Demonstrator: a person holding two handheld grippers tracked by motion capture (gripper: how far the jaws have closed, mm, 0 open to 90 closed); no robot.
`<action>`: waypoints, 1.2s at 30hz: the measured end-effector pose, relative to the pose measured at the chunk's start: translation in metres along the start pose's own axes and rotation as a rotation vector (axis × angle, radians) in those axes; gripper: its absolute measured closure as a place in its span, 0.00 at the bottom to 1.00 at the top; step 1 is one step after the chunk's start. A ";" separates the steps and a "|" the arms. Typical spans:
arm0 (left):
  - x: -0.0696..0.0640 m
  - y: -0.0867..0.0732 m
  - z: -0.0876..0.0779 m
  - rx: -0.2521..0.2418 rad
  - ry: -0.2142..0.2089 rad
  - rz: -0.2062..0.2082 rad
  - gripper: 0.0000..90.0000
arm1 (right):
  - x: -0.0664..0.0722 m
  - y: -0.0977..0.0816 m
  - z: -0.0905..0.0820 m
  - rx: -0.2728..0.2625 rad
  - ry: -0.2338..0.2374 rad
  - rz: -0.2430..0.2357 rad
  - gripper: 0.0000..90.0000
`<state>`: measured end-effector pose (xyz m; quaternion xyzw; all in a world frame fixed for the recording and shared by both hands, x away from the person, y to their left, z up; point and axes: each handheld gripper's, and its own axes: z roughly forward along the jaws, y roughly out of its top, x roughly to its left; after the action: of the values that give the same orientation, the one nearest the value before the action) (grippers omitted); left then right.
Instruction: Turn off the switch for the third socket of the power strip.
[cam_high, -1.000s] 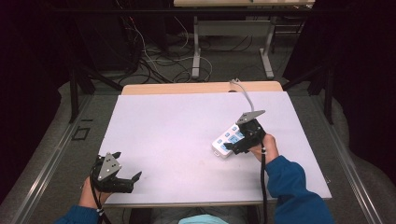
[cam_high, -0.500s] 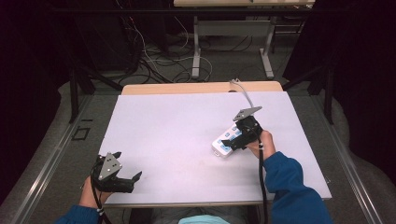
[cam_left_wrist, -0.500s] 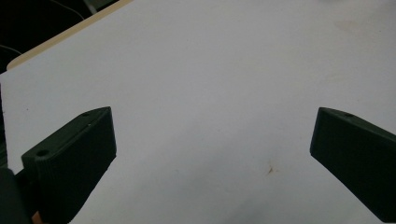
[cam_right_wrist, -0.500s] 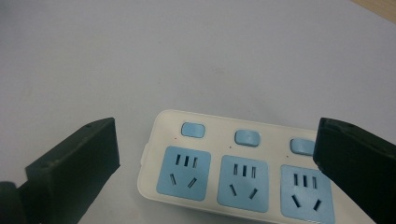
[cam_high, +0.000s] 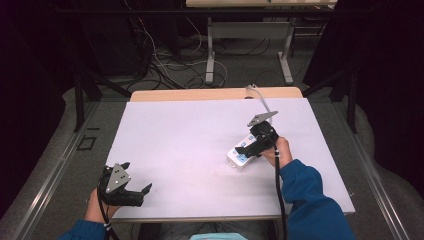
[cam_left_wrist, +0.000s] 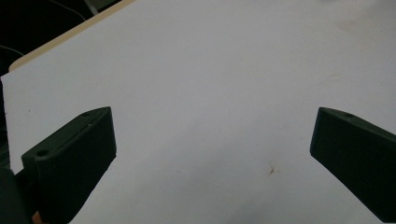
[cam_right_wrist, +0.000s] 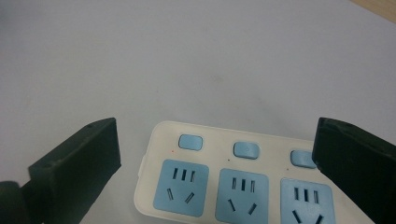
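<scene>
White, blue-socketed power strip flat on table

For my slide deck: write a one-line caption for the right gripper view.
Open right gripper hovers over a white power strip with blue sockets on the white table.

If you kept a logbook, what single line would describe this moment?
right hand-held gripper: open, over power strip | left hand-held gripper: open, idle near table front edge | power strip: flat, sockets up
</scene>
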<state>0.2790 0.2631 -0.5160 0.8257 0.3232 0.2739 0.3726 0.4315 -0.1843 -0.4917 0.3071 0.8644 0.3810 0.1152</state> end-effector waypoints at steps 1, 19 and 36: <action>0.000 0.000 0.000 0.001 0.000 0.002 0.00 | 0.000 0.000 0.000 0.000 0.000 0.000 0.03; 0.000 0.000 0.000 0.004 -0.002 0.004 0.00 | 0.003 -0.001 0.009 0.001 0.015 0.007 0.43; 0.000 0.000 0.000 0.001 0.004 0.007 0.00 | 0.012 -0.003 0.019 0.038 0.010 0.021 1.00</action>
<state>0.2792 0.2631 -0.5159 0.8262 0.3213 0.2768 0.3707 0.4285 -0.1671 -0.5065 0.3166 0.8688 0.3671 0.1010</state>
